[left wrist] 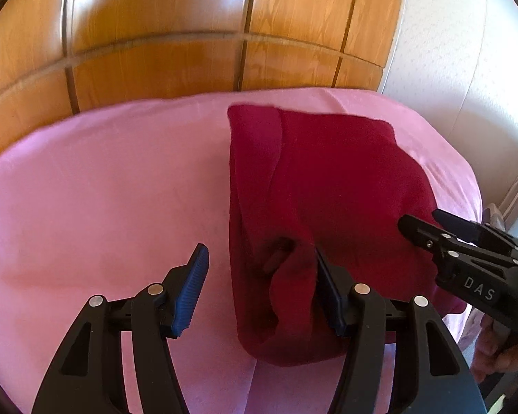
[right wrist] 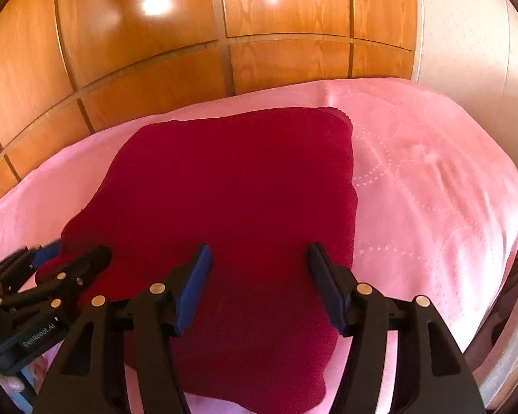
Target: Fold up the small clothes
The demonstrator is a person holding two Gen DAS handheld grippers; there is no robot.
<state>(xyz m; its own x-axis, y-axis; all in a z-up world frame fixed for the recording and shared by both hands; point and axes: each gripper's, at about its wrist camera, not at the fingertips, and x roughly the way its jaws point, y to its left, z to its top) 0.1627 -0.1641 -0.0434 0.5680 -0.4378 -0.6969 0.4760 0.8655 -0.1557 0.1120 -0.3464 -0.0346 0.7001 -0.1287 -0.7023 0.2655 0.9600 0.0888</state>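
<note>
**Spotter:** Where are you sitting right now?

**Operator:** I'm hovering both claws over the dark red garment [right wrist: 231,186], which is lying partly folded on the pink bedspread [right wrist: 431,179]. My left claw [left wrist: 260,277] is spread wide, gripping nothing; its right-hand pad is touching a raised fold of the cloth, while its left-hand pad is over bare bedspread. My right claw [right wrist: 260,276] is released too, with the cloth directly beneath and ahead of it.

**Spotter:** What are you aiming for?

**Operator:** I'm judging the next fold needs the near hem. There's a loose, bunched ridge just ahead of my left claw, so I'm planning to straddle a single layer at the edge, not the whole lump.

**Spotter:** Risks?

**Operator:** Pinching the bedspread along with the cloth, I'd guess. I'm also thinking both corners should lift level, or the fold skews.
</note>
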